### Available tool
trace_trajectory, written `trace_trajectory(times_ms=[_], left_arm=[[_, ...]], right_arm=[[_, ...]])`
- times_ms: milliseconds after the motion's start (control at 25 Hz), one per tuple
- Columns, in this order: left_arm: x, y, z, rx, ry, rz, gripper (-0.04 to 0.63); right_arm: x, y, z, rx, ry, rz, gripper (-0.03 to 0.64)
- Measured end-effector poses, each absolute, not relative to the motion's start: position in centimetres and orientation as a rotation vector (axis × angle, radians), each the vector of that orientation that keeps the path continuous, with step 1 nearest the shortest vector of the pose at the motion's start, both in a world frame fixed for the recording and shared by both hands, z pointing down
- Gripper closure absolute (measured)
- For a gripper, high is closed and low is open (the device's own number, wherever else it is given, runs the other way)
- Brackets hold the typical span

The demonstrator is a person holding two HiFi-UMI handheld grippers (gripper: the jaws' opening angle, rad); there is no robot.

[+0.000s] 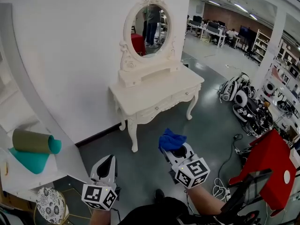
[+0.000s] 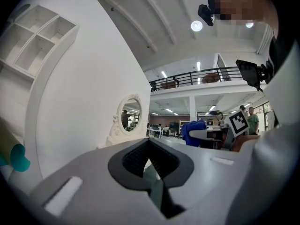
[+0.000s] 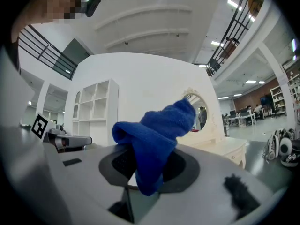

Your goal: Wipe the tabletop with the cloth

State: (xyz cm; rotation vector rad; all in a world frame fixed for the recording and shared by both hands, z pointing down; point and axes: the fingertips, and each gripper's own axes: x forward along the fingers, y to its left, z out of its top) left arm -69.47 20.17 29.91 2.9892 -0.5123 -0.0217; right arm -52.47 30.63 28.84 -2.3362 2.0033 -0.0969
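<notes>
Left gripper (image 1: 107, 165): jaws closed together with nothing between them, held low and idle.
Dressing table (image 1: 161, 86): white, against the wall, well ahead of both pairs of jaws and a little to the left gripper's right. Its top looks bare, and nothing touches it.
Cloth (image 1: 171, 139): blue and bunched. Its lower end is pinched between the right jaws and the rest stands up above and ahead of them, well apart from the tabletop.
Right gripper (image 1: 175, 151): jaws clamped on the cloth, pointed toward the table.
Done: the cloth is in the grip, which seems to be the only step finished.
Left: by my reading, the whole wipe. The cloth must be carried forward to the tabletop, pressed down flat, and swept across the surface.
</notes>
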Motion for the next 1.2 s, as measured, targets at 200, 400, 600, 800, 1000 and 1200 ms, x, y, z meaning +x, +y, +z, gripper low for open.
trace_trajectory(times_ms=[200,400,600,800,1000,1200], left_arm=[[-64.6,17.5,29.4,2.952,-0.604,-0.055,0.588],[-59.5,16.6,29.5,2.956,-0.584,-0.054,0.588],[-55.5,15.9,29.9,2.951,-0.589,-0.04,0.588],[-52.6,15.3,30.2,2.96,-0.576,-0.012,0.588],[-50.7,13.5,30.6,2.949,-0.555,0.016,0.588],[-48.8,9.6,30.9,2.94,-0.527,0.017,0.588]], right_arm=[[-47.9,28.2,28.4,-2.301,2.065,-0.082,0.497],[-43.4,26.9,28.5,-2.284,2.089,-0.082,0.497],[-39.7,25.9,28.7,-2.257,2.107,-0.083,0.497],[-37.0,24.7,29.1,-2.24,2.116,-0.087,0.495],[-35.5,22.3,30.0,-2.226,2.118,-0.121,0.497],[-34.1,18.5,30.2,-2.245,2.115,-0.135,0.497]])
